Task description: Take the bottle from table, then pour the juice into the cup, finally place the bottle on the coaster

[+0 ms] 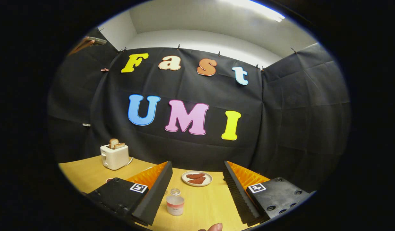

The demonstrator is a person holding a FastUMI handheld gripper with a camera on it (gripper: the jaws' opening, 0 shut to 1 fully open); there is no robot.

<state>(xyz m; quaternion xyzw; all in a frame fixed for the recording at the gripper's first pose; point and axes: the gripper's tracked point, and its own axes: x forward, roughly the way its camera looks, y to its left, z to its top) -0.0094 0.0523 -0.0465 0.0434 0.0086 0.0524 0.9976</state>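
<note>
Hand-held gripper (197, 189) fingers spread wide apart, small bottle (175, 202) upright on the tabletop (210, 205) between them nearer the left finger, plate (197, 178) beyond, toaster (114, 156) far left

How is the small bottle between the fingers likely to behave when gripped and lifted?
The bottle looks short and wide, so probably stable upright. Its clear, smooth wall may be slippery. It appears uncapped with liquid inside, so tilting would likely spill. The gripper is open around it.
</note>
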